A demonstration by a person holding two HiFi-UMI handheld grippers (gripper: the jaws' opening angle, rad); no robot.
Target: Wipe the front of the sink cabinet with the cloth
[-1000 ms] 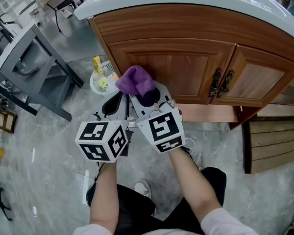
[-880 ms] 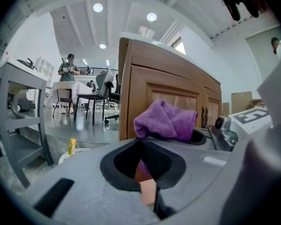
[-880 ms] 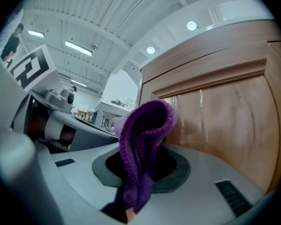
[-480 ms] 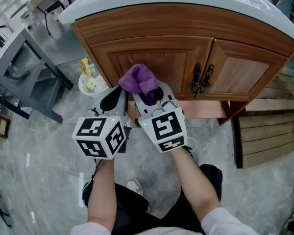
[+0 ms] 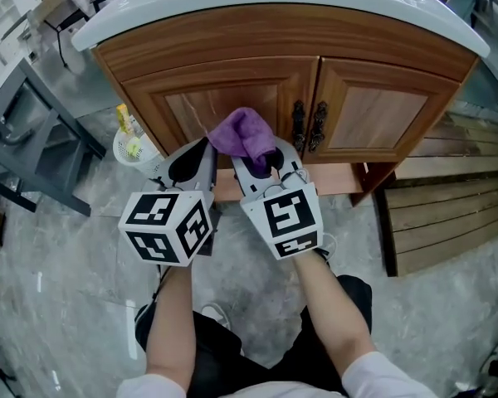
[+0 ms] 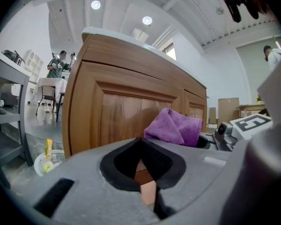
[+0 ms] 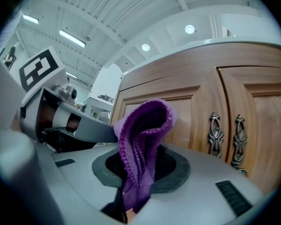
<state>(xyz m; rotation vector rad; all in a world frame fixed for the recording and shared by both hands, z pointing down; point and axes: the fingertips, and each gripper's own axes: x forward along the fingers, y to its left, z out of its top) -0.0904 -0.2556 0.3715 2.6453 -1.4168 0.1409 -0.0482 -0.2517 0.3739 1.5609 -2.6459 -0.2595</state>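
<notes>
The wooden sink cabinet point(image 5: 232, 98) stands with both doors shut. Just in front of its left door, the right gripper point(image 5: 261, 164) pinches the purple cloth point(image 5: 242, 131), bunched upward near the wood. Beside it, the left gripper point(image 5: 194, 162) has its jaws closed on nothing.

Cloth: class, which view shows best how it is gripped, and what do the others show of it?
The right gripper view: the cloth stands folded, pinched between the right gripper's shut jaws. The head view shows it bunched in front of the cabinet door; the left gripper view shows only its side.
</notes>
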